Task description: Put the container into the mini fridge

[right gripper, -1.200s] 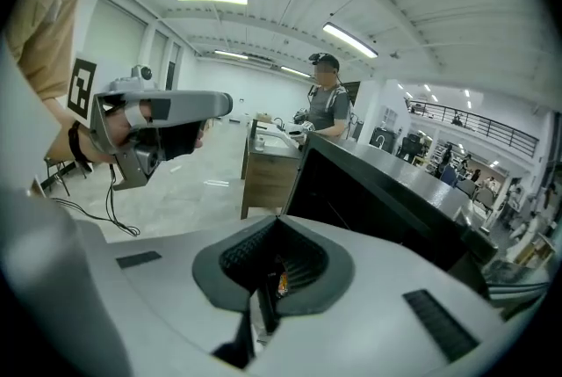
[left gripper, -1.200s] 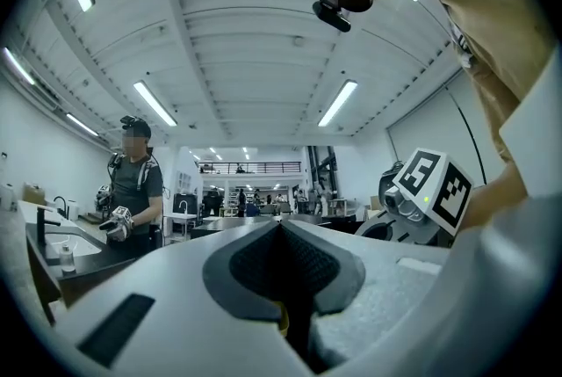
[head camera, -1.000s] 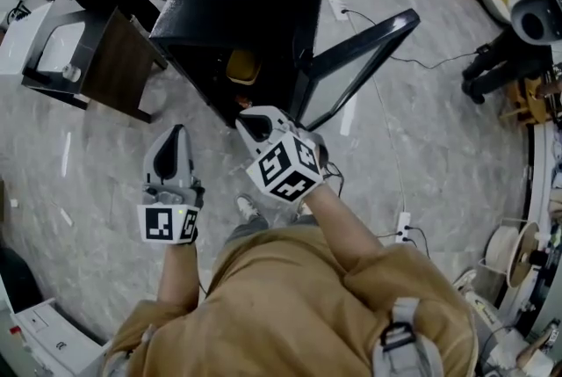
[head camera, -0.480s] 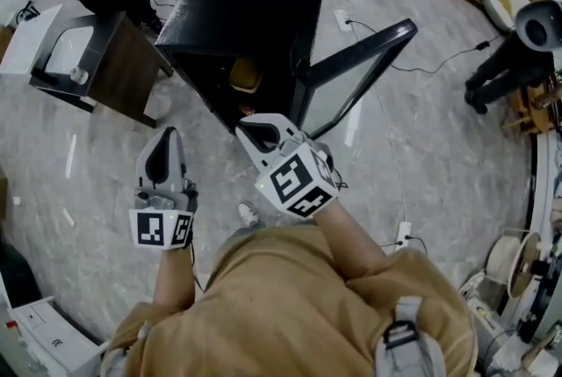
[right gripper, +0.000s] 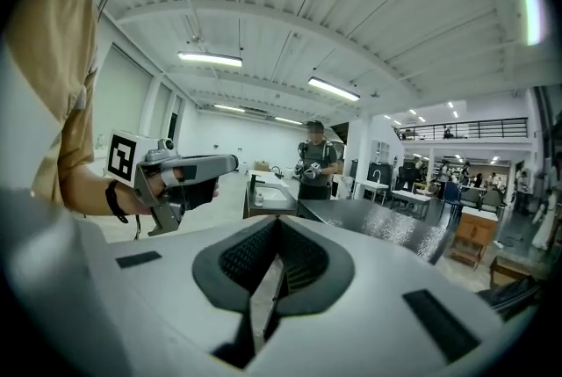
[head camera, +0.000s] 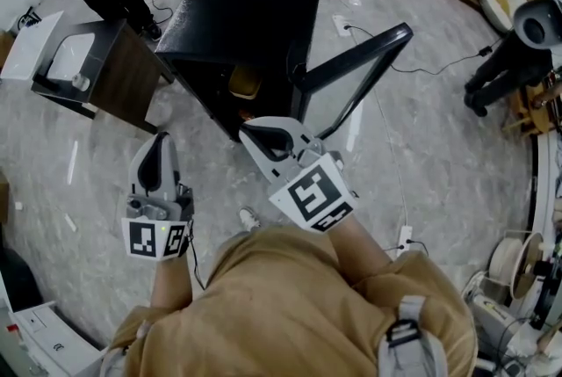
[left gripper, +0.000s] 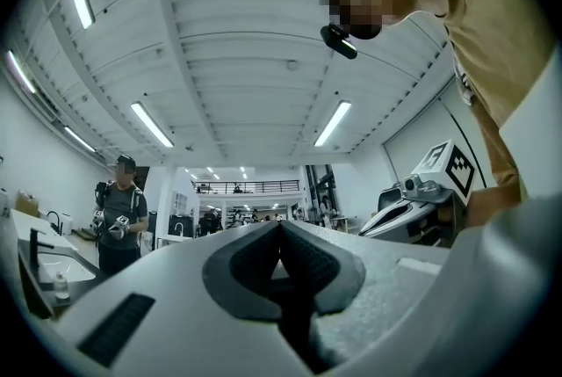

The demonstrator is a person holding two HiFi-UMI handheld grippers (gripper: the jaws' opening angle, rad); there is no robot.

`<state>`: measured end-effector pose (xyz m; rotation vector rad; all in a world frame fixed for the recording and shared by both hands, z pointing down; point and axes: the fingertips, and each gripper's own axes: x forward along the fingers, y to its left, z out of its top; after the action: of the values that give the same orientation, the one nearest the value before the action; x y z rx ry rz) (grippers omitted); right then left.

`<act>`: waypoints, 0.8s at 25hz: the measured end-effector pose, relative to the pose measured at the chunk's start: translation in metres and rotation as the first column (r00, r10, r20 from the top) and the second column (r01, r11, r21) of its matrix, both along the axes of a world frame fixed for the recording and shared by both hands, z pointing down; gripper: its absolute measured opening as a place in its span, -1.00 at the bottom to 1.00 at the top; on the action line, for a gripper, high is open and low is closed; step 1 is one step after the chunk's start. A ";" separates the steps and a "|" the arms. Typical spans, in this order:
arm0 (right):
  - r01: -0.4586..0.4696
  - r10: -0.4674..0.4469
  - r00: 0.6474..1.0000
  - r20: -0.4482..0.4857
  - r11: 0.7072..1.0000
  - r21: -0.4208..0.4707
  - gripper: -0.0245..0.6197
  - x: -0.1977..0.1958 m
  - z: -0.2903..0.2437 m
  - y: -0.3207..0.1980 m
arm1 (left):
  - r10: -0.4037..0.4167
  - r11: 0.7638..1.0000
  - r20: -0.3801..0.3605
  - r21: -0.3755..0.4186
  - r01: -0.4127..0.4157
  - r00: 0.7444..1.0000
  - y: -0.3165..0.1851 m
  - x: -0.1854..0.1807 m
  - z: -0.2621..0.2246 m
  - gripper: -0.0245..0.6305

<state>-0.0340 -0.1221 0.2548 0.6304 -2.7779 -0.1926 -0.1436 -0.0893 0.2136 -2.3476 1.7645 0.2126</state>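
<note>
With the yellow rounded container inside the black boxy mini fridge and the left gripper and right gripper clamped empty, seemingly only closing its open door is left.

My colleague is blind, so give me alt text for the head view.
Seen from above, a person holds the shut, empty left tongs and right tongs before a black mini fridge whose door stands open, a yellow container inside.
</note>
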 end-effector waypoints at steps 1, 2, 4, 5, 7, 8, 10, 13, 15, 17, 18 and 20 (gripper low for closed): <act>0.000 0.000 1.000 0.006 1.000 0.010 -0.92 0.002 -0.005 0.000 | 0.000 1.000 0.001 0.004 0.000 1.000 0.000 0.000 -0.003 -0.92; 0.000 -0.001 1.000 0.010 1.000 0.021 -0.92 0.004 -0.010 0.000 | 0.000 1.000 0.001 0.007 0.000 1.000 0.001 -0.001 -0.005 -0.92; -0.002 0.001 1.000 0.020 0.999 0.044 -0.92 0.009 -0.021 0.001 | -0.005 1.000 -0.002 0.007 0.005 1.000 0.001 -0.002 -0.008 -0.92; -0.004 0.003 1.000 0.027 0.999 0.054 -0.92 0.012 -0.026 0.001 | -0.009 1.000 -0.003 0.006 0.009 1.000 0.002 -0.004 -0.009 -0.92; -0.011 0.008 0.999 0.042 0.997 0.071 -0.92 0.017 -0.035 0.001 | -0.020 1.000 -0.003 0.006 0.020 1.000 0.004 -0.006 -0.012 -0.92; -0.016 0.012 0.999 0.050 0.997 0.078 -0.92 0.019 -0.040 0.001 | -0.024 1.000 -0.002 0.007 0.024 1.000 0.005 -0.007 -0.013 -0.92; -0.024 0.018 0.998 0.063 0.995 0.093 -0.92 0.025 -0.048 0.000 | -0.029 1.000 -0.002 0.012 0.029 1.000 0.006 -0.008 -0.017 -0.92; -0.032 0.024 0.997 0.076 0.993 0.113 -0.92 0.033 -0.060 -0.001 | -0.037 0.999 -0.003 0.025 0.037 0.999 0.008 -0.009 -0.026 -0.92; -0.040 0.029 0.996 0.089 0.991 0.126 -0.92 0.039 -0.067 -0.002 | -0.045 0.998 -0.002 0.034 0.045 0.999 0.010 -0.011 -0.030 -0.92; -0.054 0.039 0.994 0.105 0.989 0.139 -0.92 0.047 -0.072 -0.004 | -0.057 0.998 0.001 0.038 0.057 0.998 0.012 -0.013 -0.032 -0.92; -0.065 0.048 0.992 0.117 0.987 0.144 -0.92 0.051 -0.075 -0.005 | -0.064 0.997 0.001 0.039 0.064 0.998 0.013 -0.015 -0.033 -0.92; -0.097 0.074 0.985 0.154 0.984 0.146 -0.92 0.060 -0.081 -0.010 | -0.078 0.996 0.003 0.041 0.077 0.997 0.014 -0.018 -0.034 -0.92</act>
<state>0.0260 -0.1319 0.1742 0.8331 -2.8897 -0.3575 -0.1618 -0.0755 0.1796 -2.2450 1.8273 0.2291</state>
